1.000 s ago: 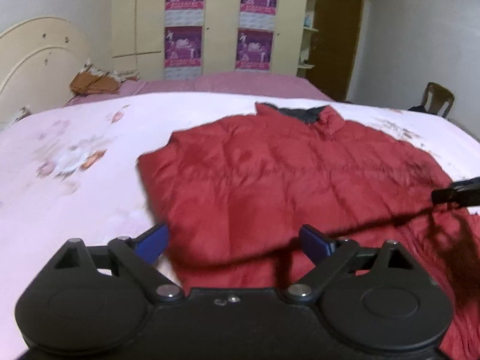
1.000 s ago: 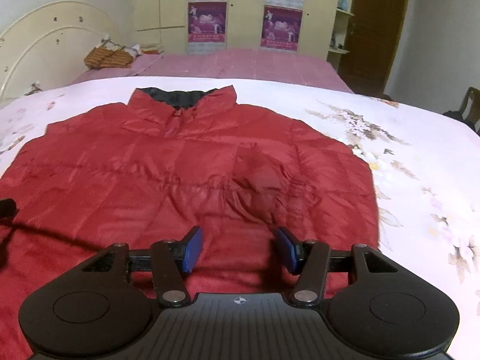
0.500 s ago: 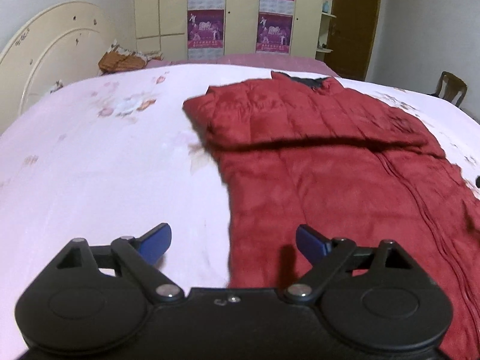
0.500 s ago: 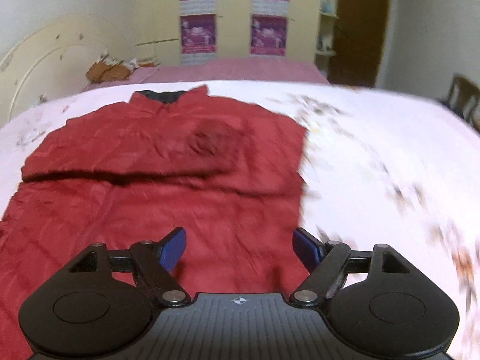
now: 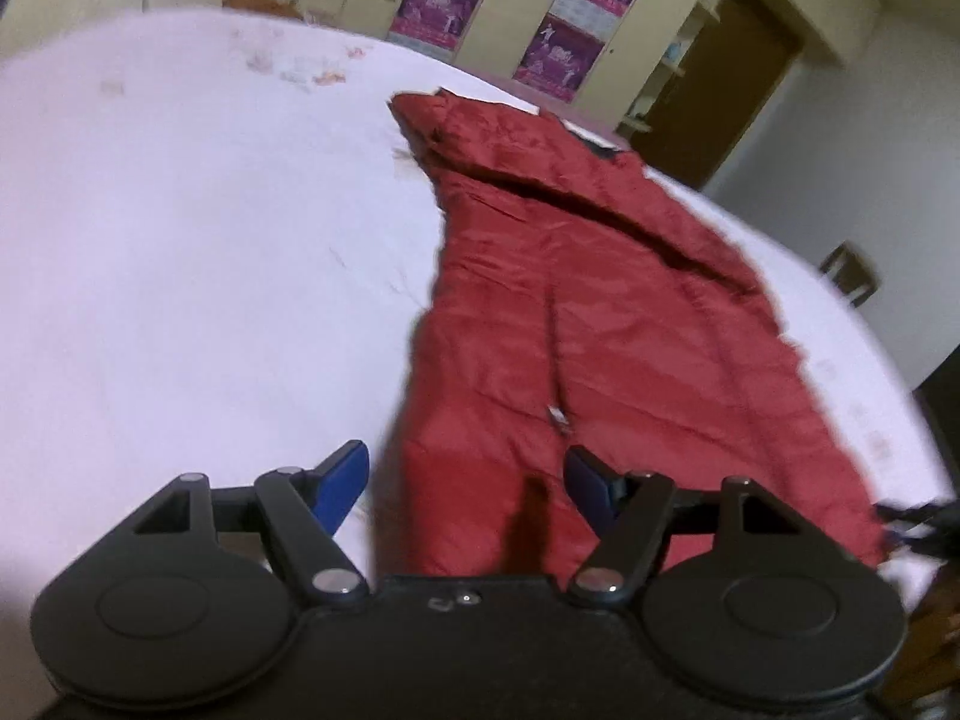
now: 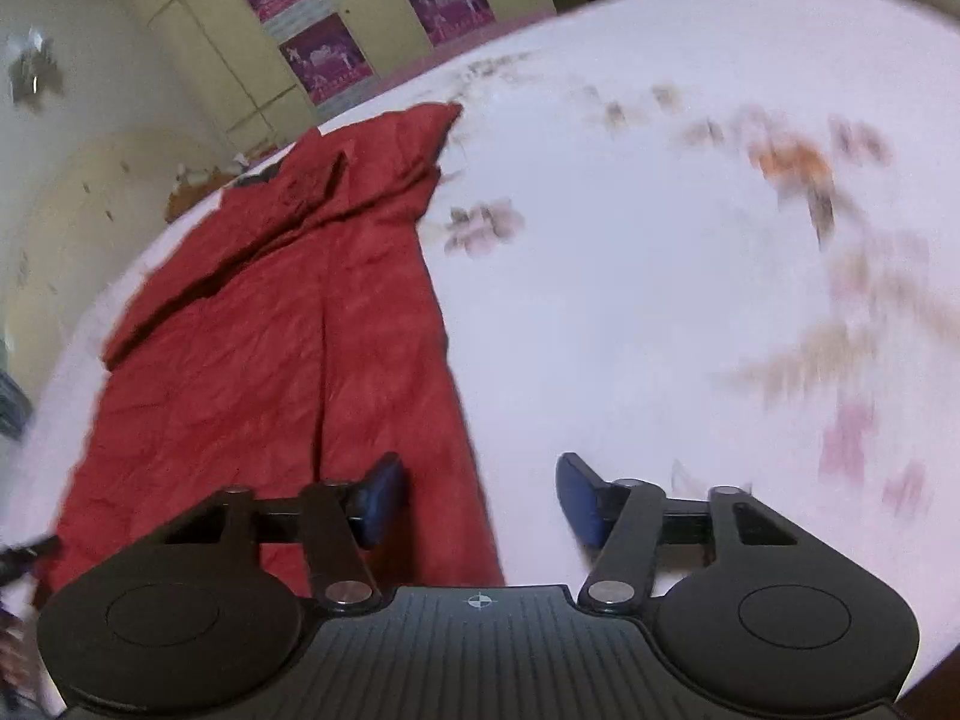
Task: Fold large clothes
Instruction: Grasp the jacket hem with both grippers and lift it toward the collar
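A red puffer jacket (image 5: 600, 312) lies flat on the bed, sleeves folded across its chest, collar far from me. It also shows in the right wrist view (image 6: 288, 324). My left gripper (image 5: 465, 486) is open and empty, above the jacket's near left hem corner. My right gripper (image 6: 477, 495) is open and empty, above the jacket's near right hem corner, its left finger (image 6: 378, 498) over red fabric. The right gripper's tip (image 5: 912, 522) shows at the right edge of the left wrist view.
The bed (image 5: 180, 240) has a pale pink floral sheet (image 6: 690, 270). A cream headboard (image 6: 66, 252) and a wardrobe with purple posters (image 5: 576, 6) stand at the back. A brown door (image 5: 726, 78) and a wooden chair (image 5: 852, 273) are at the right.
Both grippers have pulled back toward the jacket's hem and swung outward, the left to the left corner, the right to the right corner. Both stayed open.
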